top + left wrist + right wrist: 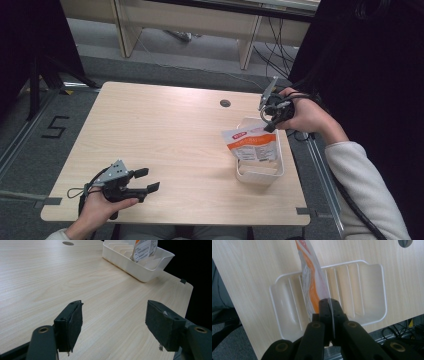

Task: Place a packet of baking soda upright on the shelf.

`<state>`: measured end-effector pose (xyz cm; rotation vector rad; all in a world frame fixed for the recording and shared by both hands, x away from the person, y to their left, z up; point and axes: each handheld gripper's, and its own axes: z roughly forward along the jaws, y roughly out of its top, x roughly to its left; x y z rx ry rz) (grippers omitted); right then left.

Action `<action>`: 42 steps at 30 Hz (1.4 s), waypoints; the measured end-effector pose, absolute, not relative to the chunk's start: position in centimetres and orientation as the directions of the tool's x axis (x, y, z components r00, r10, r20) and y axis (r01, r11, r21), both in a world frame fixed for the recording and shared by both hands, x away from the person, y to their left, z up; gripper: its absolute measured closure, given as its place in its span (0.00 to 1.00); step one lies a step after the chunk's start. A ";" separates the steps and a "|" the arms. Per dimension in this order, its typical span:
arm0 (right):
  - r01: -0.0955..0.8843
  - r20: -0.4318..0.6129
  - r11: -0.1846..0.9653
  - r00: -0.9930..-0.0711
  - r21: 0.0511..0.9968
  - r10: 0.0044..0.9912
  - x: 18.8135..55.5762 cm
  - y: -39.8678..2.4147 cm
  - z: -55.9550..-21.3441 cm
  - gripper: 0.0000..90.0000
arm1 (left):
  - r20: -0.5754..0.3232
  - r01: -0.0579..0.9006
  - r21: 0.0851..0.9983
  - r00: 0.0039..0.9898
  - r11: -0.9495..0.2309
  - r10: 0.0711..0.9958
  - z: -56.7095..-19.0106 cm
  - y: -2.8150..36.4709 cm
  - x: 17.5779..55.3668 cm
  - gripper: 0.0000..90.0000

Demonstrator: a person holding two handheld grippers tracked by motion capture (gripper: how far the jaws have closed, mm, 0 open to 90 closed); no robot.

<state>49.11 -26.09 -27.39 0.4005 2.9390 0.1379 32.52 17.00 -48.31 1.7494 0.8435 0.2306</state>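
A white and orange pouch [251,143] hangs over a white slotted tray [260,174] near the table's right edge. My right gripper [270,120] is shut on the pouch's top edge, held above the tray's far end. In the right gripper view the pouch [312,280] runs down from the closed jaws of my right gripper [330,305] into the tray [367,290] between its ribs. My left gripper [147,180] rests low at the table's front left, open, with nothing between its pads [72,322]. From the left gripper view the tray [140,270] and pouch [143,250] stand far off.
The wooden table [165,135] has a round cable hole [225,103] behind the tray. The tray sits close to the right edge of the table. Cables and a shelf stand on the floor beyond the far edge.
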 end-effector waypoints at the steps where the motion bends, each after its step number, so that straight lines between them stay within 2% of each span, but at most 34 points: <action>1: 0.250 -0.153 0.961 -0.952 0.116 0.266 49.2 -26.1 -27.4 1.00 | -0.254 0.422 0.899 0.725 -0.120 0.641 -48.3 17.0 32.5 0.33; 18: 0.302 -0.152 0.949 -0.937 0.093 0.314 48.9 -27.3 -28.5 1.00 | -0.263 0.425 0.898 0.726 -0.114 0.635 -48.4 16.9 32.6 0.33; 32: 0.306 -0.143 0.949 -0.939 0.071 0.313 49.2 -28.9 -30.2 1.00 | -0.245 0.411 0.903 0.734 -0.127 0.633 -48.4 16.9 32.7 0.33; 33: 0.346 -0.139 0.936 -0.925 0.072 0.353 48.9 -28.9 -30.2 1.00 | -0.256 0.421 0.899 0.729 -0.121 0.635 -48.4 16.9 32.6 0.33; 34: 0.324 -0.138 0.943 -0.933 0.078 0.332 49.1 -29.2 -30.5 1.00 | -0.256 0.424 0.897 0.723 -0.120 0.642 -48.3 16.9 32.5 0.33; 40: 0.388 -0.098 0.916 -0.913 0.100 0.397 49.0 -29.9 -32.1 1.00 | -0.255 0.422 0.898 0.723 -0.119 0.642 -48.4 16.9 32.5 0.33; 42: 0.379 -0.091 0.919 -0.917 0.106 0.389 49.2 -30.1 -32.6 1.00 | -0.250 0.417 0.901 0.724 -0.119 0.642 -48.4 16.9 32.5 0.33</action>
